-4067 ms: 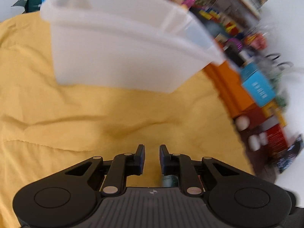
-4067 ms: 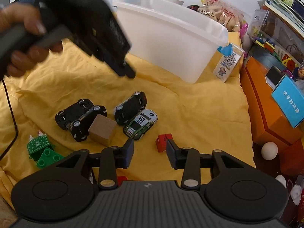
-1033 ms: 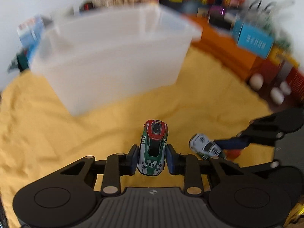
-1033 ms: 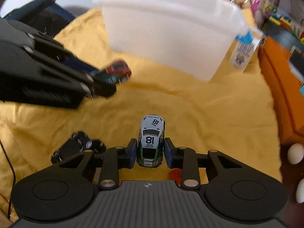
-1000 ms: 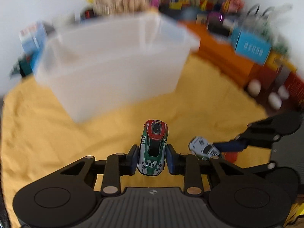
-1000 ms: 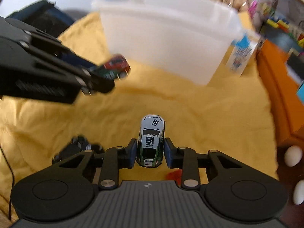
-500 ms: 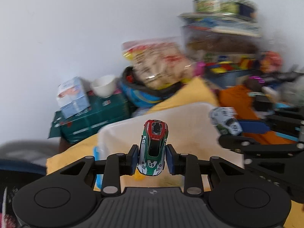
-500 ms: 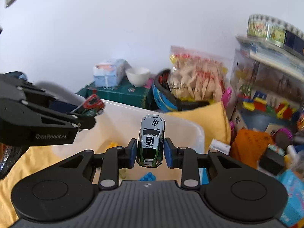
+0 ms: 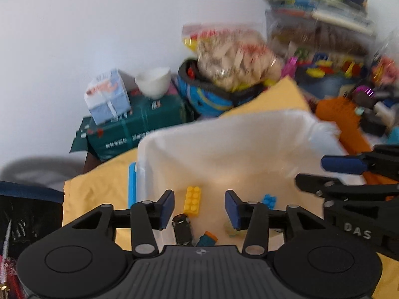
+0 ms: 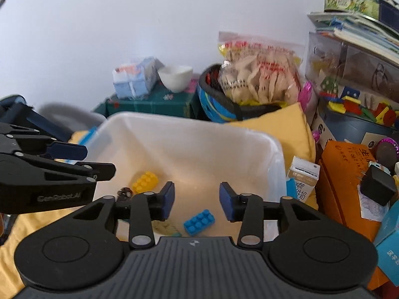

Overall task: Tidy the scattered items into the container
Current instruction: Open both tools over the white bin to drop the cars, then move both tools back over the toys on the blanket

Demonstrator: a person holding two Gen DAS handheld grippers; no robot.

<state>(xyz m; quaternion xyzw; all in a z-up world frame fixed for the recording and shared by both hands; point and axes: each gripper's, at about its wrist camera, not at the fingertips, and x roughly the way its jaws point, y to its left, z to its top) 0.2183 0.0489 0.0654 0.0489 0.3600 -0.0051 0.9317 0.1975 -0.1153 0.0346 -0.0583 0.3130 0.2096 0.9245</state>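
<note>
Both grippers hover over the white plastic tub (image 9: 224, 127) (image 10: 189, 122). My left gripper (image 9: 199, 208) is open, its jaws still opening, with nothing between them. My right gripper (image 10: 197, 200) is likewise open and opening, with nothing in it. Down in the tub lie a yellow brick (image 9: 192, 200) (image 10: 145, 182), a blue brick (image 9: 269, 200) (image 10: 199, 221) and a dark toy car (image 9: 183, 231) underside up, partly hidden behind the left fingers. Each gripper shows in the other's view: the right gripper (image 9: 310, 170) at the right, the left gripper (image 10: 99, 160) at the left.
The tub stands on a yellow cloth (image 10: 286, 129). Behind it are a green box (image 9: 139, 129) with a white bowl (image 10: 175, 77), a snack bag (image 10: 259, 72) and a blue basket. An orange box (image 10: 344, 179), a milk carton (image 10: 301, 177) and stacked shelves crowd the right.
Both grippers have opened and let go of their toy cars over the tub. The green car and the white car are no longer between the jaws.
</note>
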